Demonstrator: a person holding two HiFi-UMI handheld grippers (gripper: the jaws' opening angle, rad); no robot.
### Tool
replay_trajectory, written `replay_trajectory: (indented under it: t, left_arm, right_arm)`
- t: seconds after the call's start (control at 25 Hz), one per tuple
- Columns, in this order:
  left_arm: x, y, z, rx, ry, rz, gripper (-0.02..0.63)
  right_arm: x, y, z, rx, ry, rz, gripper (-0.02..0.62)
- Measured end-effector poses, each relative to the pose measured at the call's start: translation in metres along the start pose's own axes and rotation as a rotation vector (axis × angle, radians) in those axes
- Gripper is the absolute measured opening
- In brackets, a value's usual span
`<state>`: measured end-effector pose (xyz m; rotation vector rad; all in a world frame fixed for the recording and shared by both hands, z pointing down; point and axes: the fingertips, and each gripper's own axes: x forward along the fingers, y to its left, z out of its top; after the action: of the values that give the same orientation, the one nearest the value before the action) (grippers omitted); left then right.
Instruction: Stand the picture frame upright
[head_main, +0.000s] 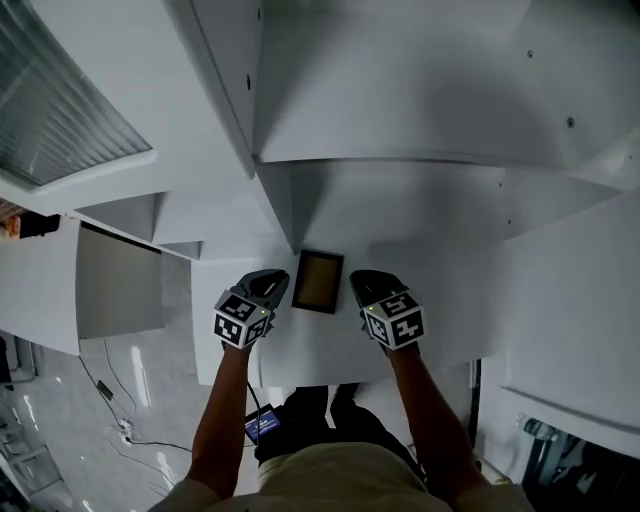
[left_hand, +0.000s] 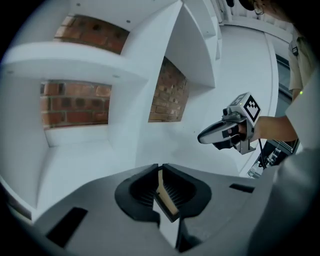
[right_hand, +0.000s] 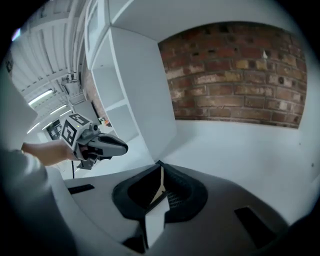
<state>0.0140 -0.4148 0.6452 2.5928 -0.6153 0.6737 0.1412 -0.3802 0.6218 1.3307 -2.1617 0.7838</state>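
The picture frame (head_main: 318, 281), dark-rimmed with a tan face, lies flat on the white shelf (head_main: 440, 300), near its front edge. My left gripper (head_main: 272, 284) is just left of the frame and my right gripper (head_main: 366, 284) just right of it; both hang above the shelf and hold nothing. In the left gripper view the left gripper (left_hand: 160, 167) has its jaw tips together, and a strip of the frame (left_hand: 169, 199) shows through the hollow behind them. The right gripper (right_hand: 159, 164) is likewise shut, with a tan sliver of the frame (right_hand: 160, 190) behind its tips.
A white divider panel (head_main: 285, 205) rises just left of the frame, with lower shelves (head_main: 120, 290) beyond it. Brick wall (right_hand: 235, 75) backs the compartments. A side wall (head_main: 570, 300) stands at right. Cables lie on the floor (head_main: 120, 420) at lower left.
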Motion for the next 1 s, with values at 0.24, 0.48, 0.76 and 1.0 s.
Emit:
replay_trajectory:
  t: [0.24,0.48,0.76,1.0]
  left_arm:
    - [0.05,0.026,-0.036,-0.047,0.066,0.001,0.029]
    - [0.072,0.035,-0.053,-0.091,0.097,0.001,0.048]
    - [0.082,0.034,-0.067,-0.124,0.122,-0.004,0.049]
    - [0.083,0.034,-0.066,-0.127,0.113,-0.005,0.049]
  right_arm:
    - [0.071,-0.03,-0.038,0.075,0.116,-0.021,-0.003]
    - [0.105,-0.046,-0.058,0.164,0.169,-0.029,0.08]
    - [0.125,-0.051,-0.073,0.23,0.214,-0.032,0.115]
    - [0.125,-0.052,-0.073,0.24,0.214,-0.044,0.071]
